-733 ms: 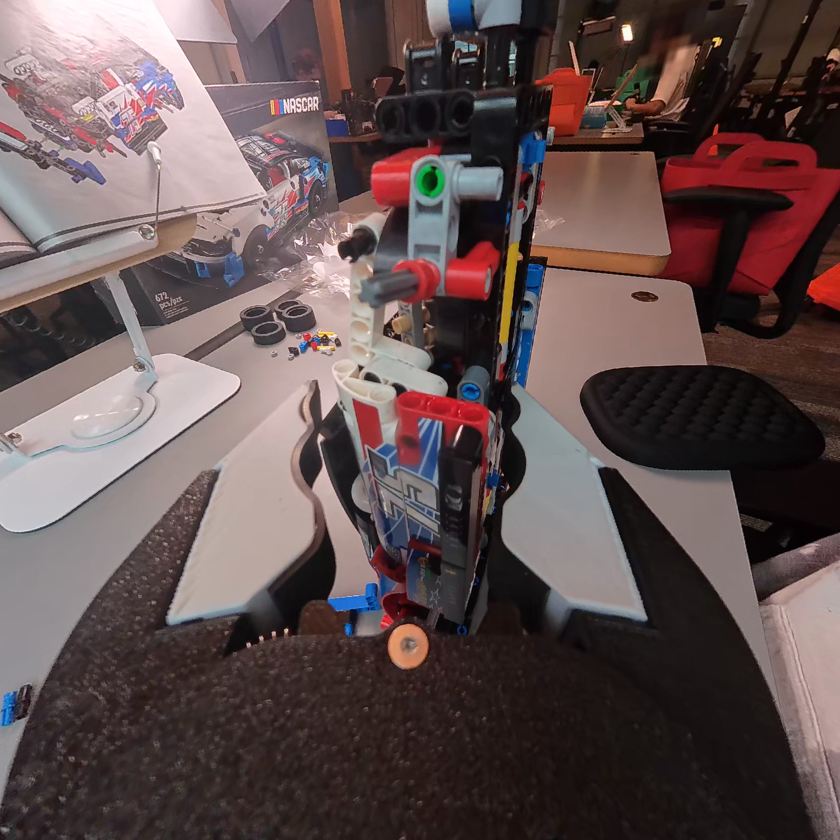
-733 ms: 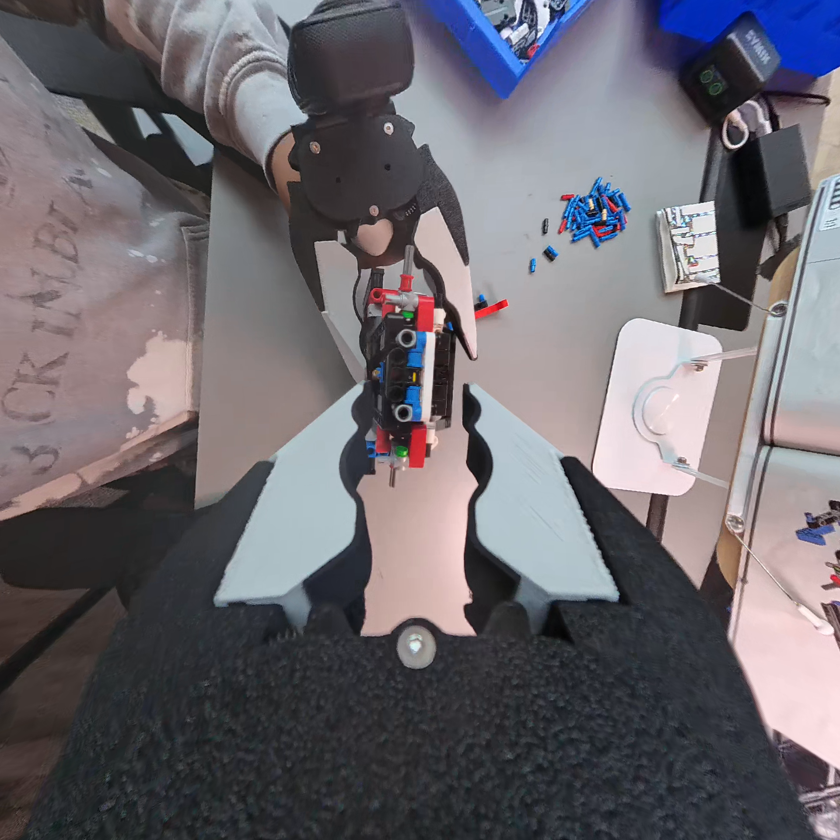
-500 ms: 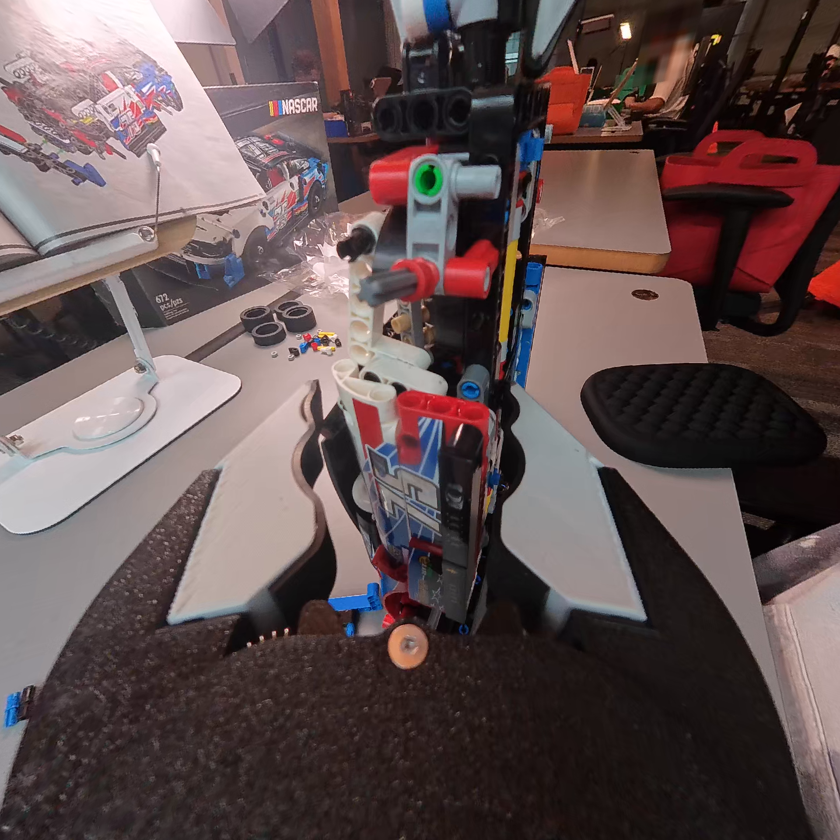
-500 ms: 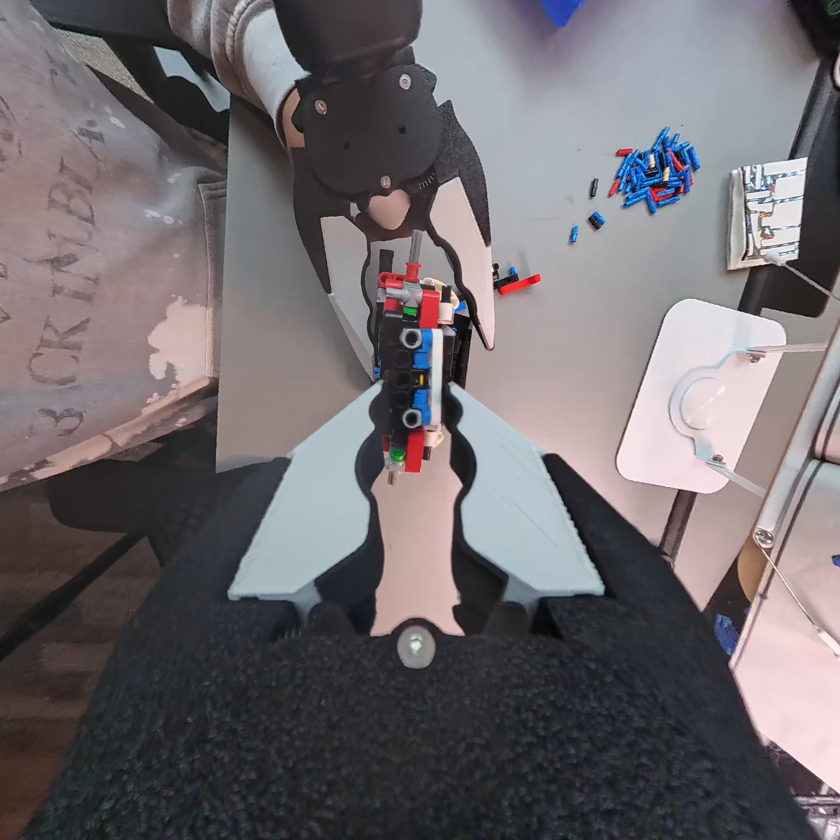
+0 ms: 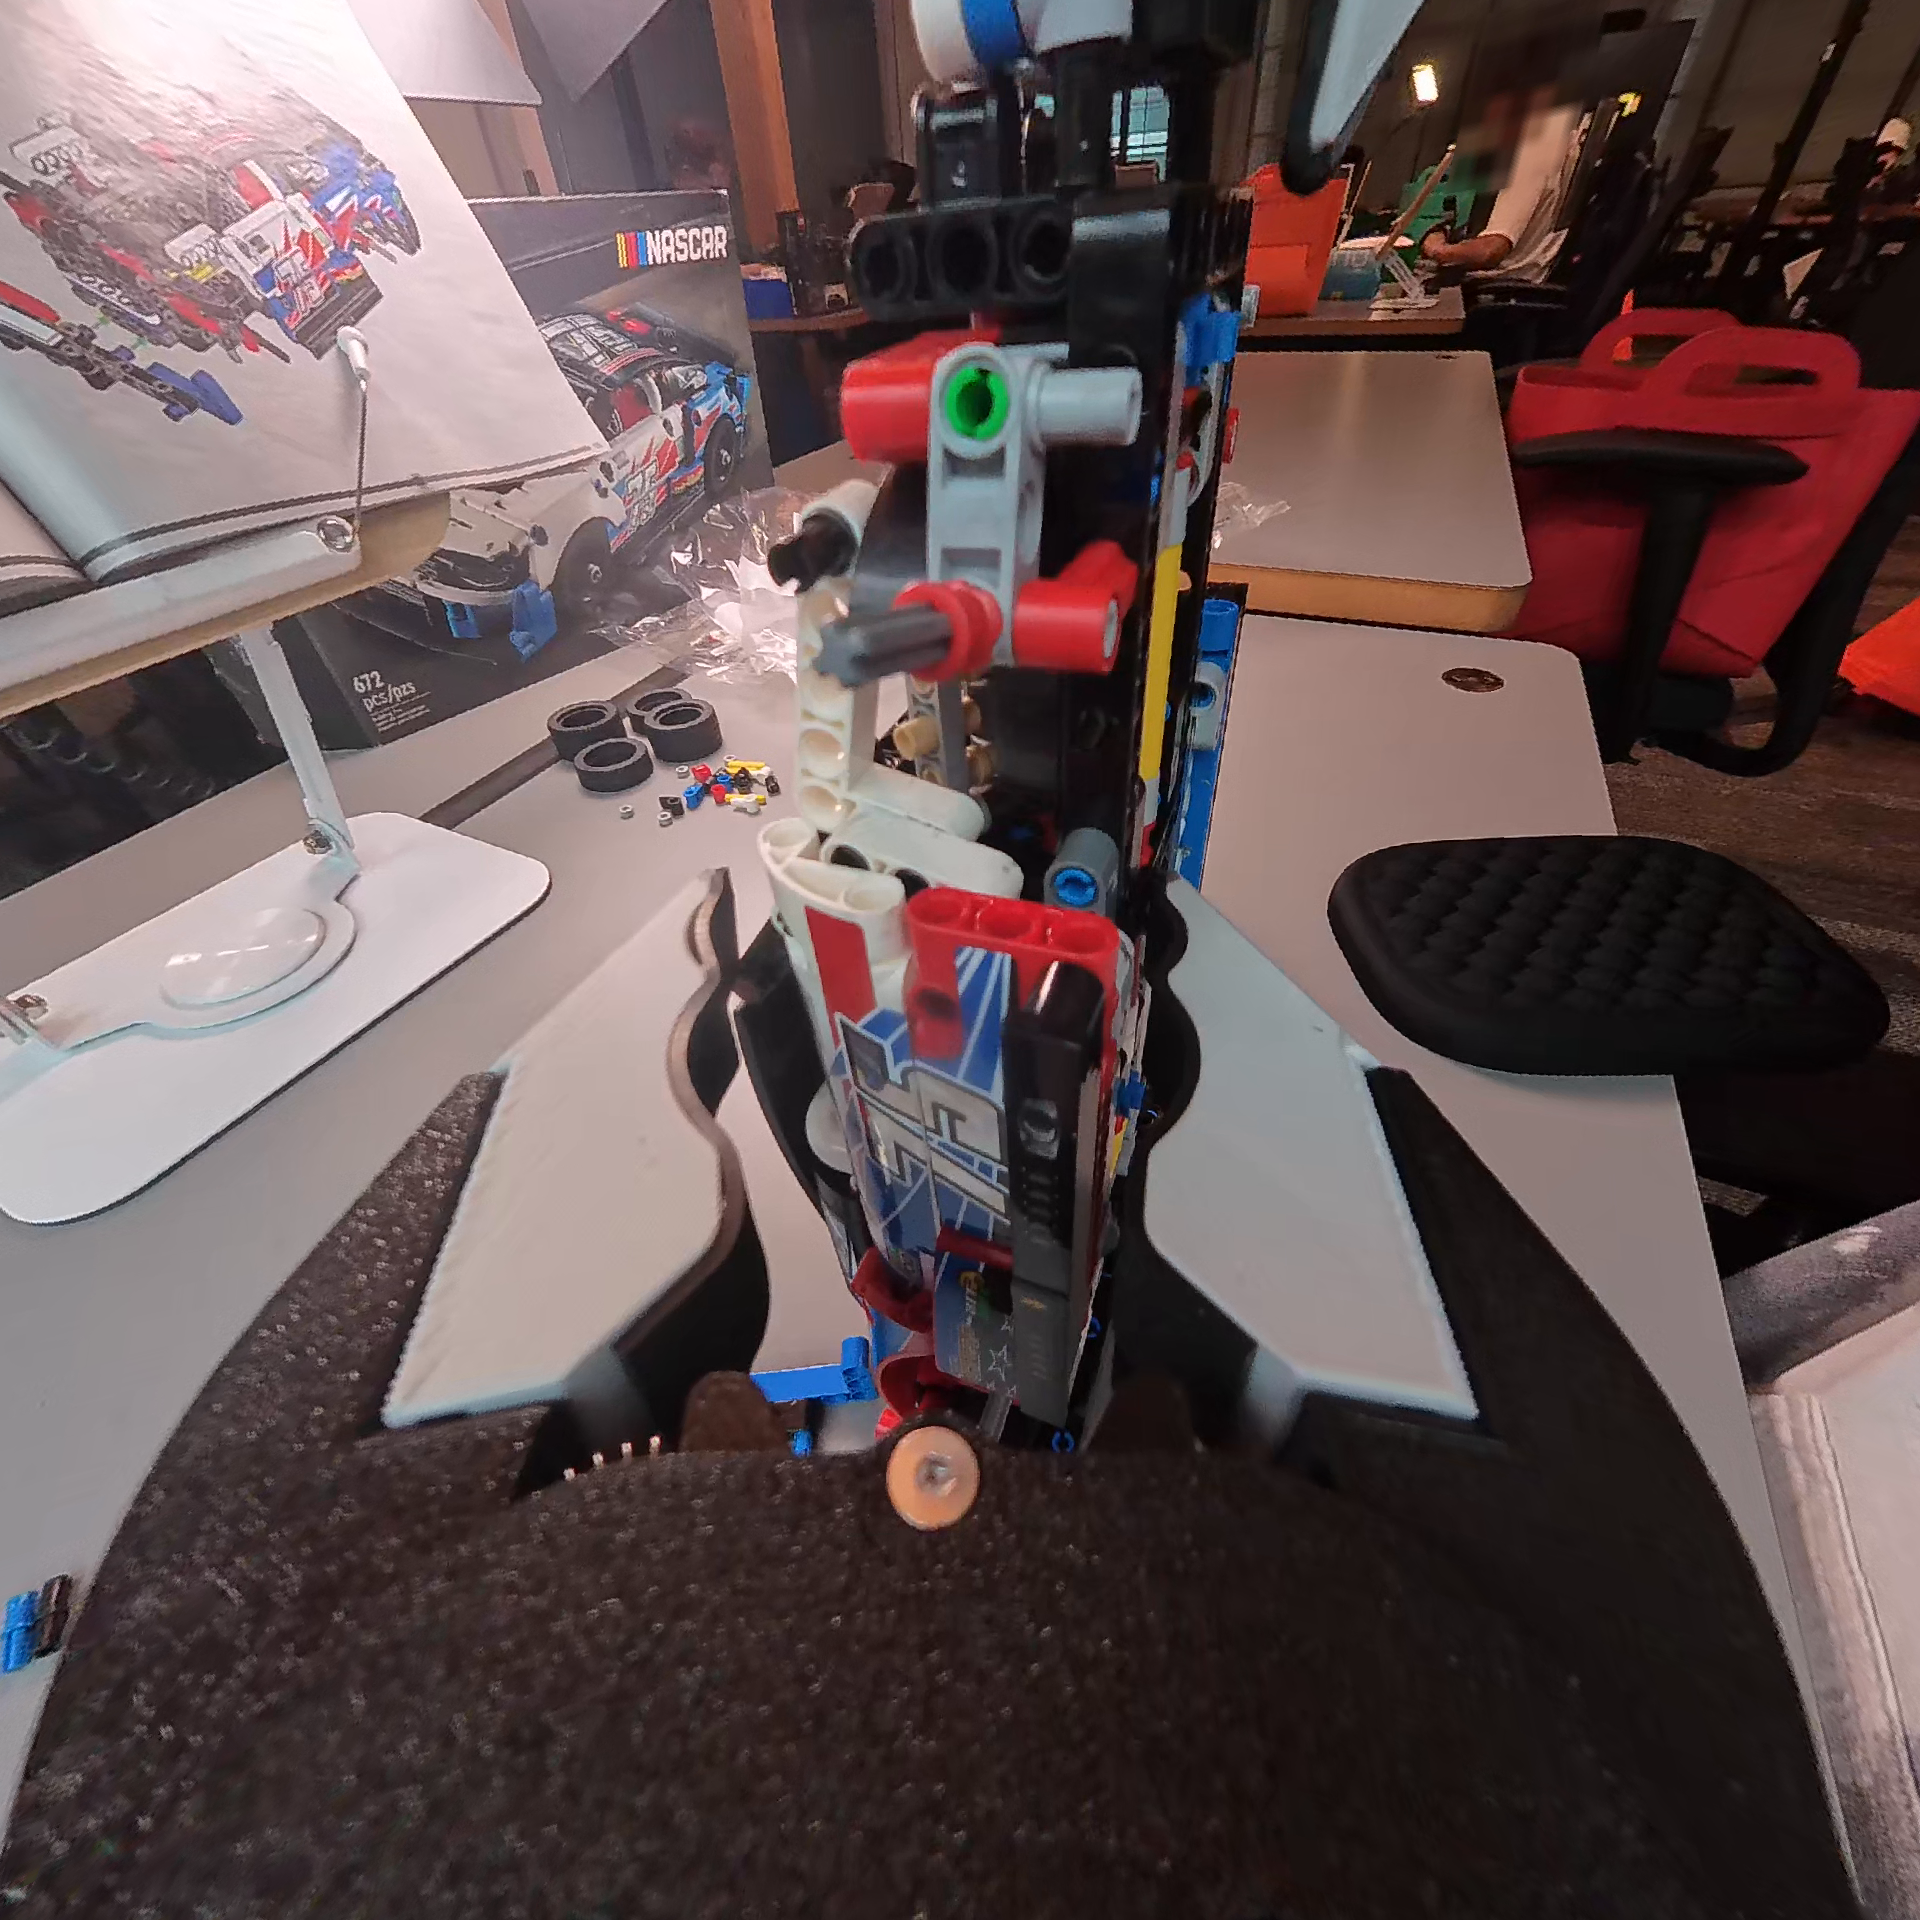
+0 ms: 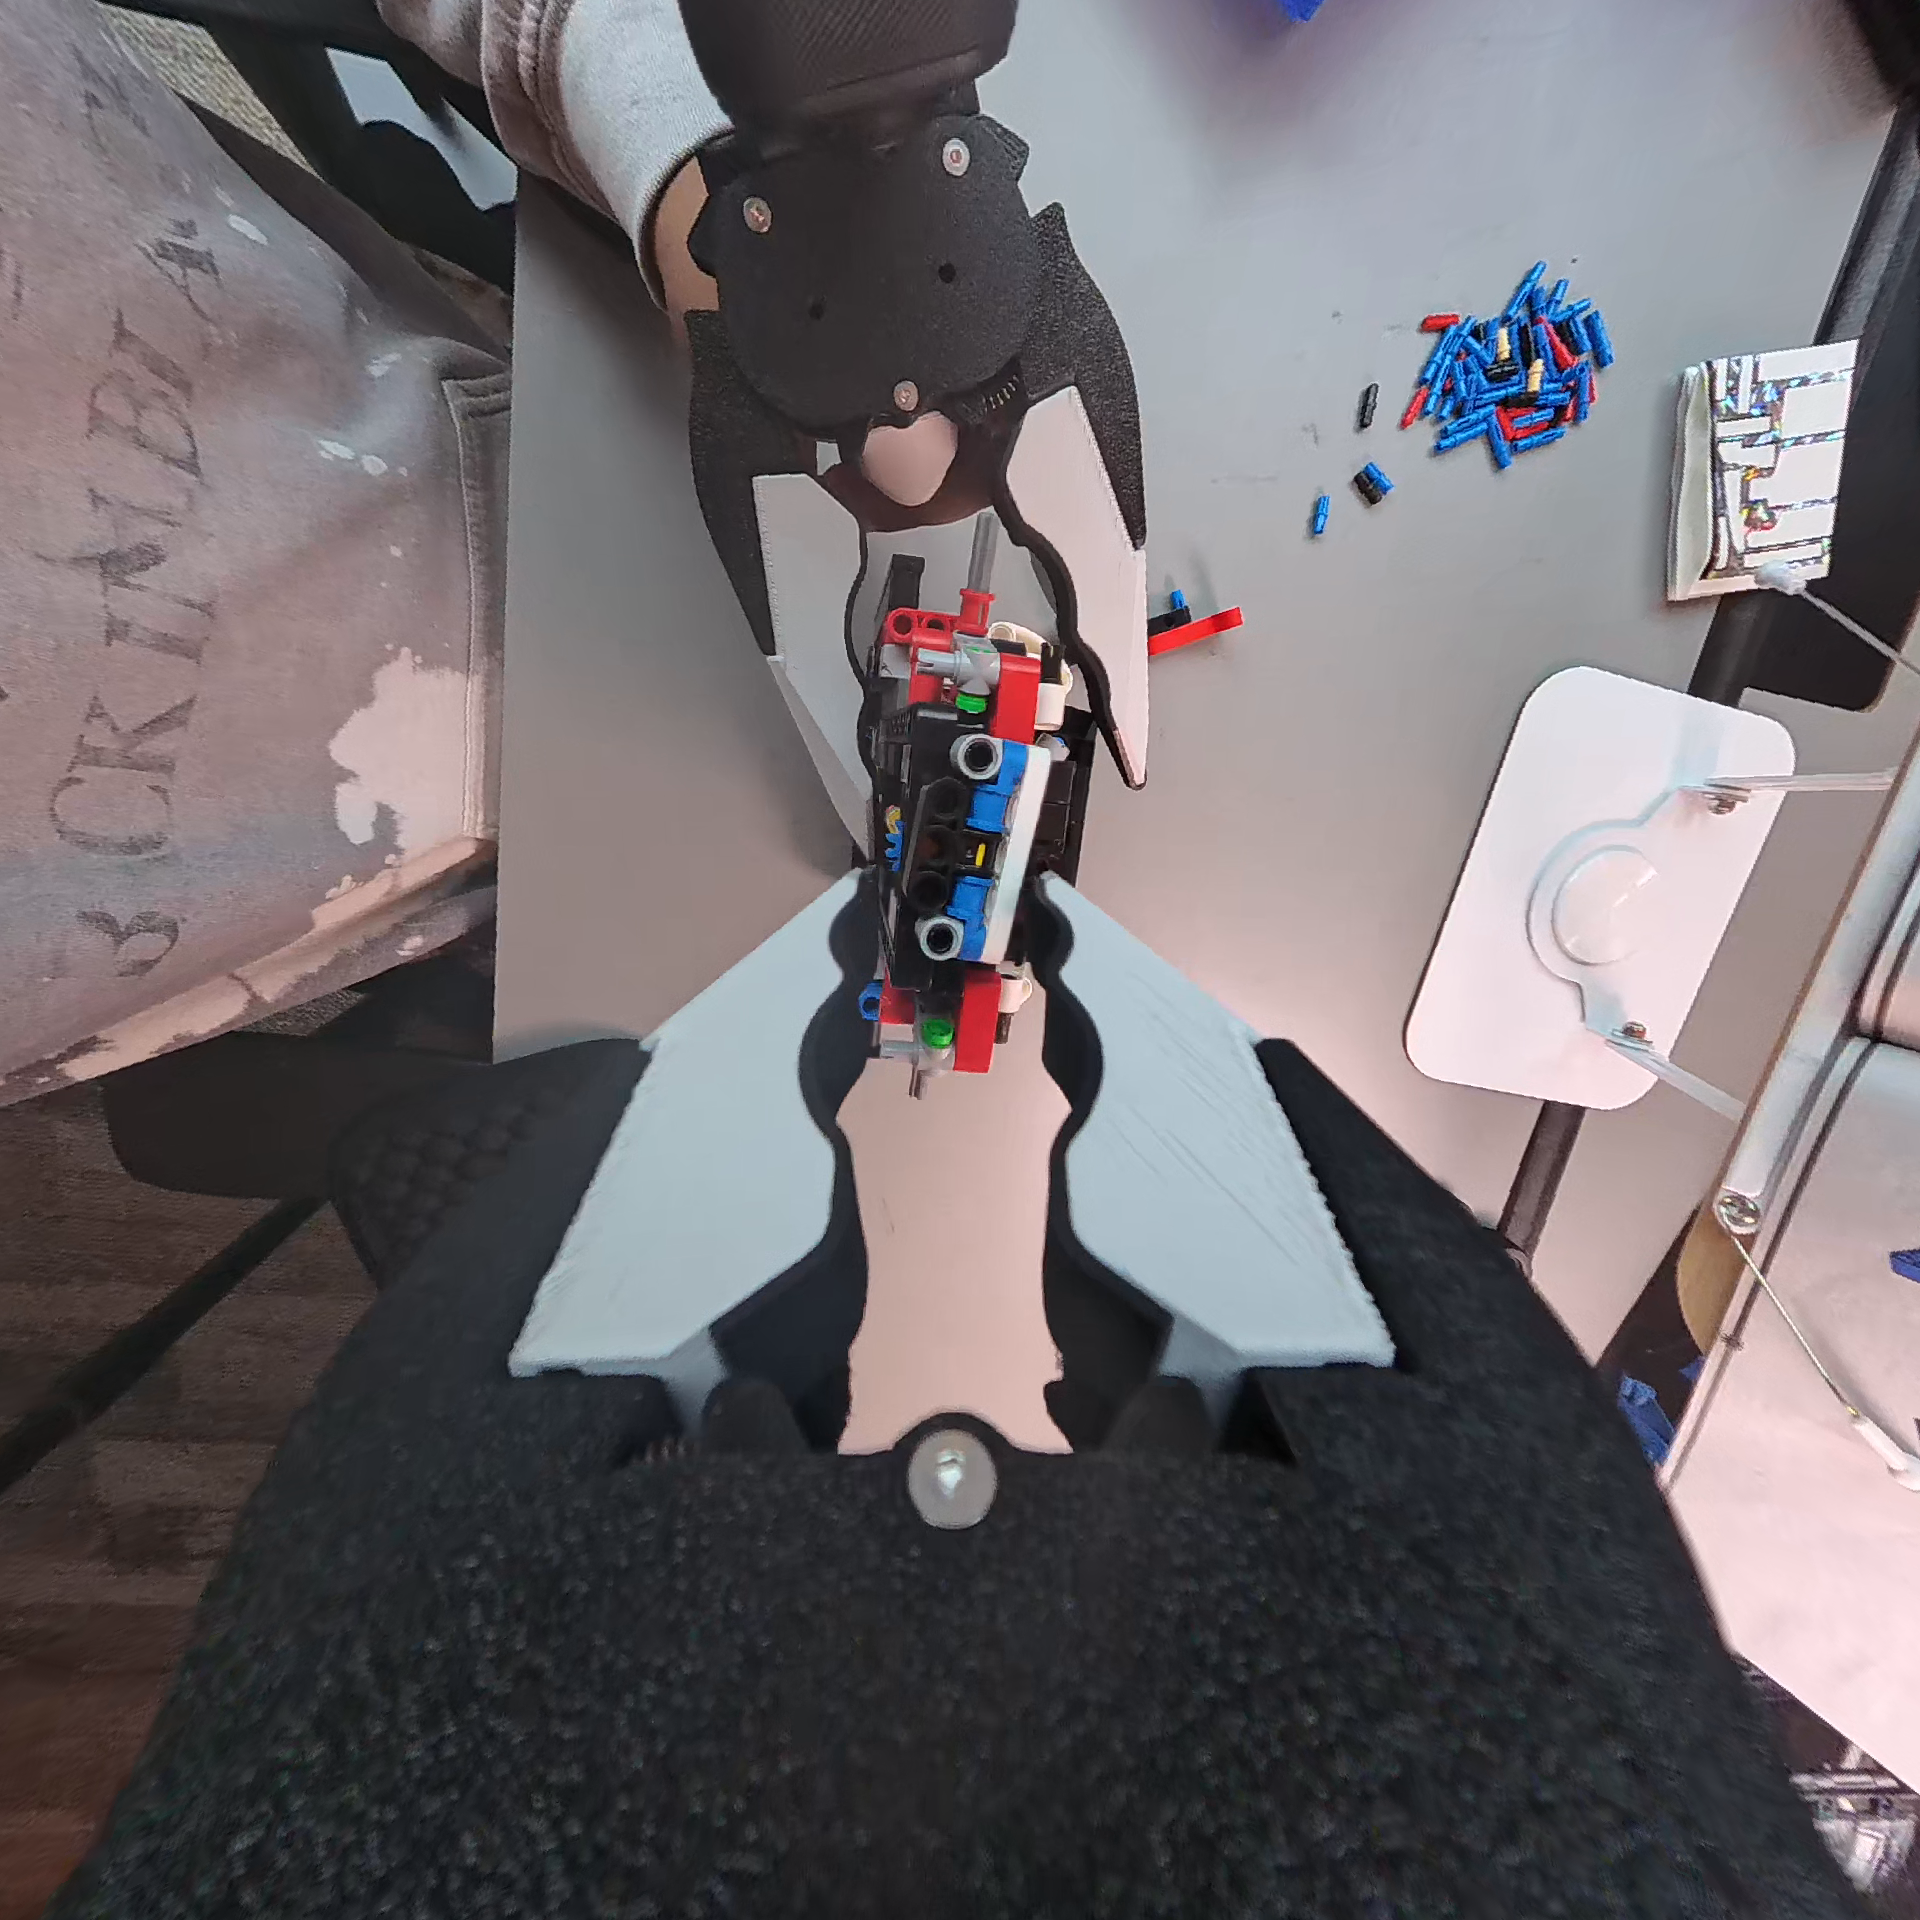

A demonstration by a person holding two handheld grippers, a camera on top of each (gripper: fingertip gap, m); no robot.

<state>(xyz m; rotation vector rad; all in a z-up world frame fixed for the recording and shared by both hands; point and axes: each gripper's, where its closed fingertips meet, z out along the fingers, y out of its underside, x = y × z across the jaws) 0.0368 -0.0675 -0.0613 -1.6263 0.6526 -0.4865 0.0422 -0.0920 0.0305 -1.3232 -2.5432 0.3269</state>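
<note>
The left gripper (image 5: 940, 1049) clamps the near end of a half-built brick car model (image 5: 997, 665), held upright above the grey desk (image 5: 1382, 790); the right gripper (image 6: 951, 914) has its narrowed jaws closed on the model's far end. Loose black tyres (image 5: 634, 732) lie far left, beside a boxed kit (image 5: 582, 457).

Grey table (image 6: 1299, 156), blue pin pile (image 6: 1507, 374), white stand base (image 5: 239, 997), blk tyres (image 5: 634, 732), red beam (image 6: 1195, 629)
</note>
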